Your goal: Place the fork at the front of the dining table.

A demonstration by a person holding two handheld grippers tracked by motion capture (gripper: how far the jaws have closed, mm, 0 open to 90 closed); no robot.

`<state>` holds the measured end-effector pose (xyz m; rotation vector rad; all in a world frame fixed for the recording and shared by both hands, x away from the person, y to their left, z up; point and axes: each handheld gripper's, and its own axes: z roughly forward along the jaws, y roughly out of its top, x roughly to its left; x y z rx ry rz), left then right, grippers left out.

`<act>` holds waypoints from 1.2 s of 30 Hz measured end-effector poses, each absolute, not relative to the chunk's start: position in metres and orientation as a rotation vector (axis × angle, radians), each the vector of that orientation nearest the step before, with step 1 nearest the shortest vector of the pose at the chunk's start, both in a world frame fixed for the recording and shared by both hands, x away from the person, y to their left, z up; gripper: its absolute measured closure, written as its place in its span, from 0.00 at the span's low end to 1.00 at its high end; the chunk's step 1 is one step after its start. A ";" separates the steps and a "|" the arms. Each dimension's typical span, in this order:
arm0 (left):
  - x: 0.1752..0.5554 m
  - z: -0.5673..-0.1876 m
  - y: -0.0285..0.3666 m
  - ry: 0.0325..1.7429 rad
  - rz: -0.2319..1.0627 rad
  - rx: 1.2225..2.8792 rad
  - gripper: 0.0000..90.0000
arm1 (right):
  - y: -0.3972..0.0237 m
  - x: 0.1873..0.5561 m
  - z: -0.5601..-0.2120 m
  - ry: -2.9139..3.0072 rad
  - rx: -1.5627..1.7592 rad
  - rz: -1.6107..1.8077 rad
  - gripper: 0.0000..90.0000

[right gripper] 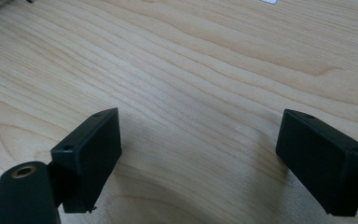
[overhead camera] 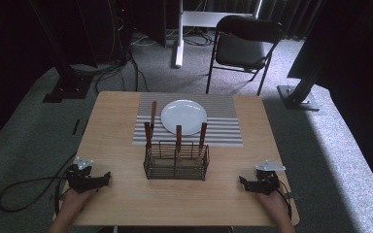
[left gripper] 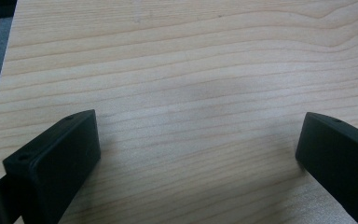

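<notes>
Bare table (overhead camera: 121,194) runs along the lower part of the high view, w/ open wood btwn the left gripper (overhead camera: 106,177) and right gripper (overhead camera: 243,182). Wire basket (overhead camera: 176,166) w/ upright handles blocks frame centre; plate (overhead camera: 184,117) on striped mat (overhead camera: 223,121) sits just above it. Side strips left/right of the basket are free.

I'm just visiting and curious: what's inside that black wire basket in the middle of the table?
Three wooden handles stick up out of the wire basket, apparently cutlery standing in its compartments. Their lower ends are hidden behind the mesh, so which utensils they are cannot be told.
</notes>
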<state>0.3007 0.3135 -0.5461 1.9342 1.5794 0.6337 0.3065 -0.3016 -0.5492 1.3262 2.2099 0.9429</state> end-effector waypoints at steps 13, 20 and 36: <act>0.301 -0.546 0.313 1.580 0.633 1.935 0.00 | -0.295 0.307 -0.545 2.242 1.345 0.895 0.14; 0.301 -0.546 0.313 1.580 0.633 1.935 0.00 | -0.292 0.300 -0.542 2.237 1.395 0.917 0.15; 0.301 -0.546 0.314 1.578 0.633 1.936 0.00 | -0.265 0.285 -0.492 2.231 1.301 1.031 0.15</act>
